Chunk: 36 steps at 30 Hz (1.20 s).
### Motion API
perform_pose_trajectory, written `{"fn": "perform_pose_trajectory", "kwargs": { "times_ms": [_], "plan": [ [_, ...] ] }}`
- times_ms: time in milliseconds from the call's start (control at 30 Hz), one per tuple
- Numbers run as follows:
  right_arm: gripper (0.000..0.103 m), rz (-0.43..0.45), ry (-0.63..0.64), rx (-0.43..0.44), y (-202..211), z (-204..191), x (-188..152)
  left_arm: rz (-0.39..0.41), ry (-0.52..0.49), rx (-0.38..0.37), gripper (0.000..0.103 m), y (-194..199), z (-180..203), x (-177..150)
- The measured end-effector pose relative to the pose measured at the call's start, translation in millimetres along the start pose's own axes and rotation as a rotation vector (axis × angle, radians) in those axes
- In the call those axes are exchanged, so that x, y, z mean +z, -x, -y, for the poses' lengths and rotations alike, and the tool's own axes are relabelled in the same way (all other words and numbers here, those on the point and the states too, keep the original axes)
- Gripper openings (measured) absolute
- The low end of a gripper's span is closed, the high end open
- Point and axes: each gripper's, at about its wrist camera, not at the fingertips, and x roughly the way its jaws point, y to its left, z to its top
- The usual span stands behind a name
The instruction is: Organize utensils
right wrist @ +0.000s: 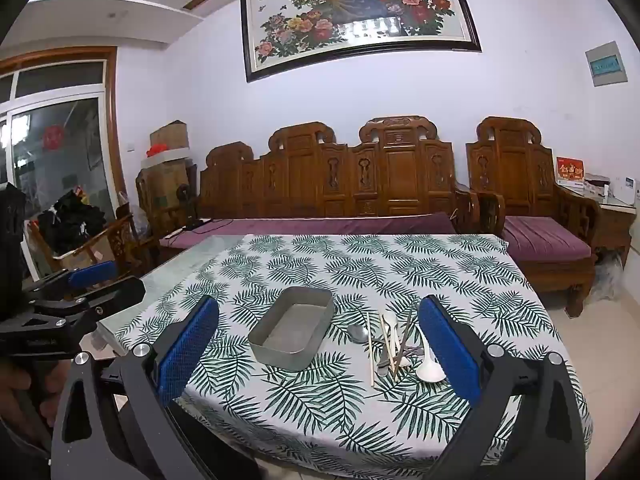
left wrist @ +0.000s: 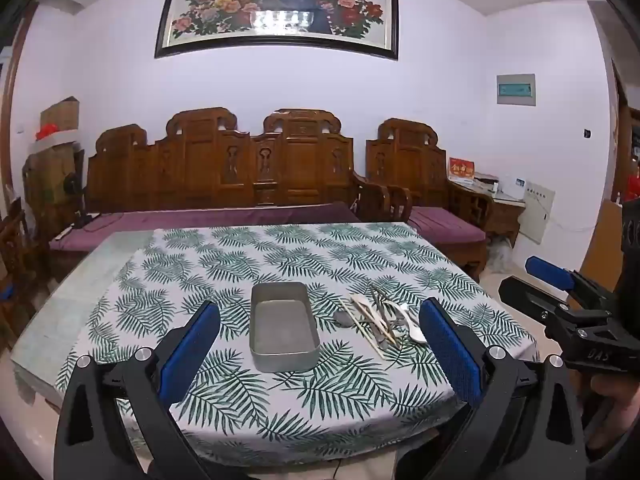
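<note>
An empty grey metal tray (left wrist: 283, 330) (right wrist: 294, 328) sits on the leaf-patterned tablecloth (left wrist: 248, 264) (right wrist: 420, 272). Just right of it lies a heap of utensils (left wrist: 382, 318) (right wrist: 394, 344): pale chopsticks (right wrist: 370, 346), a metal spoon (right wrist: 357, 333), white plastic spoons (right wrist: 429, 366) and dark metal pieces. My left gripper (left wrist: 320, 354) hangs open above the table's near edge, short of the tray. My right gripper (right wrist: 320, 354) is open too, with nothing between its fingers, and shows from the side (left wrist: 560, 300) at the right of the left wrist view. The left gripper (right wrist: 86, 284) appears at the left of the right wrist view.
The table (left wrist: 80, 276) has a bare glass strip left of the cloth. Behind it stands a carved wooden sofa (left wrist: 256, 160) (right wrist: 360, 168) with purple cushions, and an armchair (right wrist: 528, 208) at the right. A glass door (right wrist: 60, 168) is at far left.
</note>
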Motion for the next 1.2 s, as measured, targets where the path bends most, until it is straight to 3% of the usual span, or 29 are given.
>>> {"fn": "perform_pose_trajectory", "kwargs": {
  "times_ms": [1200],
  "plan": [
    [0.100, 0.013, 0.003, 0.001, 2.9, -4.3, 3.5, 0.025, -0.012, 0.006, 0.096, 4.6, 3.5, 3.4]
  ]
}}
